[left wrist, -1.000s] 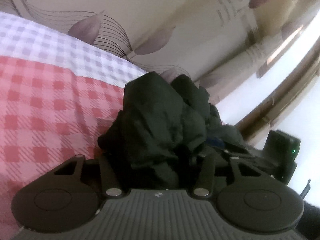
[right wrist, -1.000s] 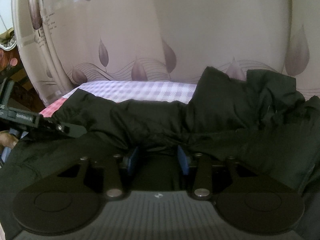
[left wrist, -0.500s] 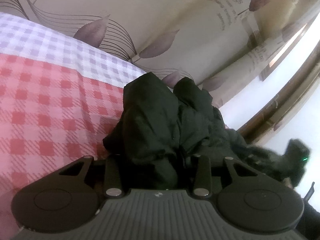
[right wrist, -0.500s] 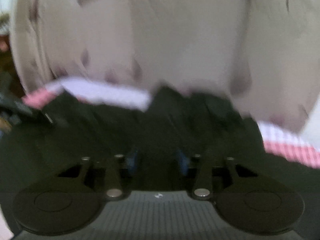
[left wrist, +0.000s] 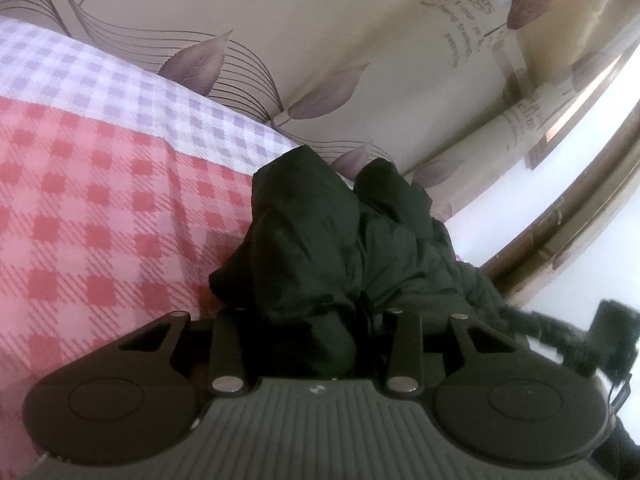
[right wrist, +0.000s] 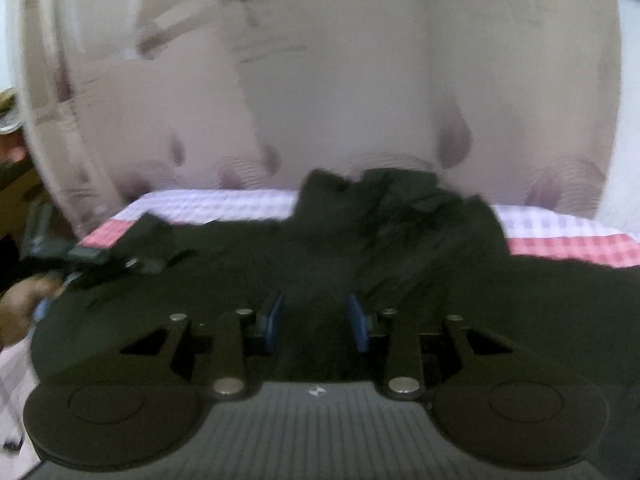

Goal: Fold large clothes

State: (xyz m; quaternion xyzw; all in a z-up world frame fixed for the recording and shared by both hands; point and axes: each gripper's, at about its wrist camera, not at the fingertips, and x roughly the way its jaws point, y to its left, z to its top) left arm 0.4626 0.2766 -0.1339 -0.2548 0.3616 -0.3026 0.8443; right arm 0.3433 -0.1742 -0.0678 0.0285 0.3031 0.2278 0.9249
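- bed [left wrist: 92, 208]: checked sheet, carries the coat
- coat [left wrist: 320, 240]: dark, padded, bunched on the bed; likely soft, bulky, a bit slick, so take it at hem or seams
- right gripper [right wrist: 314, 320]: fingers clamped on a coat fold
- left gripper [left wrist: 308, 328]: fingers clamped on bunched coat cloth

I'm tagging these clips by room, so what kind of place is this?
Probably a bedroom. A dark garment lies on a bed with a red and lilac checked cover, leaf-patterned curtains hang behind it, and a bright window is at the side.
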